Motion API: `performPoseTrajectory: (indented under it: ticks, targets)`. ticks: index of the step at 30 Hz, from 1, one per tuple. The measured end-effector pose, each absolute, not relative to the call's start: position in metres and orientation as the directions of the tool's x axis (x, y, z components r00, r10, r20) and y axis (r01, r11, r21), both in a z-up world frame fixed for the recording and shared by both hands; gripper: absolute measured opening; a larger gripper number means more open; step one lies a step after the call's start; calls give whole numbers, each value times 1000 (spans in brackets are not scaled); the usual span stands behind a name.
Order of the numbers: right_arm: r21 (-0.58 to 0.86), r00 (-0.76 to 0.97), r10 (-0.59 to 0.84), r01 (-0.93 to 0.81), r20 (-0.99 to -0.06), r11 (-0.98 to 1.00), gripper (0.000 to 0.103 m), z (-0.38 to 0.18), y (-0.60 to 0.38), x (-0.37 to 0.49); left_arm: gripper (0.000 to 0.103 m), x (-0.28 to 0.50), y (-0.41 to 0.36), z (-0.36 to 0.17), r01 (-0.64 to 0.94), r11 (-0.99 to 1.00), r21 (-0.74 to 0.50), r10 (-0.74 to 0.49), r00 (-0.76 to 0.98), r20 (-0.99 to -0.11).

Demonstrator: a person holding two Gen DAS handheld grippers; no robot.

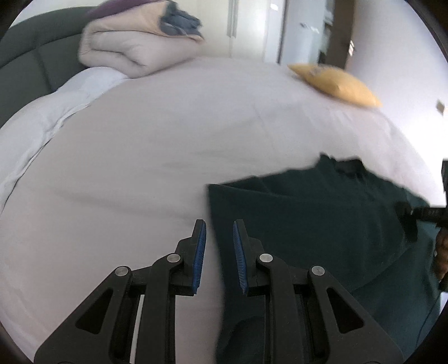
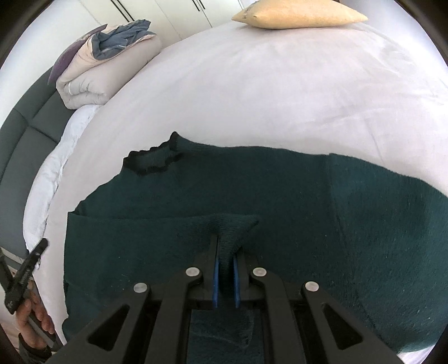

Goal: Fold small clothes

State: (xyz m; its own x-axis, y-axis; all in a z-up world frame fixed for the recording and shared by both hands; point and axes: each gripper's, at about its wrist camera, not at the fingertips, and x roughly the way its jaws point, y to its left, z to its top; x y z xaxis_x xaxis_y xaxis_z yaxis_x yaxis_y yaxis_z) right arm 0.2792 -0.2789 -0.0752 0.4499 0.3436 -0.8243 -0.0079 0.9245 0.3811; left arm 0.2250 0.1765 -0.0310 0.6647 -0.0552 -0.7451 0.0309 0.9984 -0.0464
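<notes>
A dark green knitted sweater (image 2: 280, 190) with a black-edged collar (image 2: 151, 161) lies on the white bed sheet (image 2: 252, 84). My right gripper (image 2: 225, 252) is shut on a pinched fold of the sweater and lifts it slightly. In the left wrist view the sweater (image 1: 308, 218) lies at the right. My left gripper (image 1: 219, 238) is open and empty, hovering over the sweater's left edge. The left gripper also shows in the right wrist view (image 2: 25, 274) at the far left, held by a hand.
A folded beige duvet (image 2: 98, 72) with blue-grey clothes (image 2: 120, 39) on top sits at the bed's far left corner. A yellow pillow (image 2: 299, 14) lies at the far edge. A dark green headboard (image 2: 25, 120) runs along the left.
</notes>
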Motion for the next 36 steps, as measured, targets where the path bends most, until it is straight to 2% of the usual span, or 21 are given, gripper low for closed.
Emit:
performPoseTrajectory:
  ticks: [2, 9, 26, 33, 36]
  targets:
    - [390, 447, 351, -5, -823, 921, 8, -76, -281, 279, 19, 233, 162, -36, 51, 999, -12, -42, 651, -758]
    - [408, 446, 369, -7, -816, 913, 8, -79, -282, 275, 19, 251, 178, -44, -20, 998, -65, -36, 642, -766]
    - [398, 465, 350, 7, -814, 917, 8, -82, -288, 280, 20, 269, 135, -82, 59, 994, 96, 44, 583, -811]
    - [342, 472, 318, -37, -822, 939, 7, -85, -283, 284, 19, 269, 119, -96, 72, 979, 190, 109, 602, -791]
    - [324, 486, 306, -48, -819, 945, 8, -82, -281, 285, 19, 266, 120, -96, 62, 981, 183, 109, 603, -790]
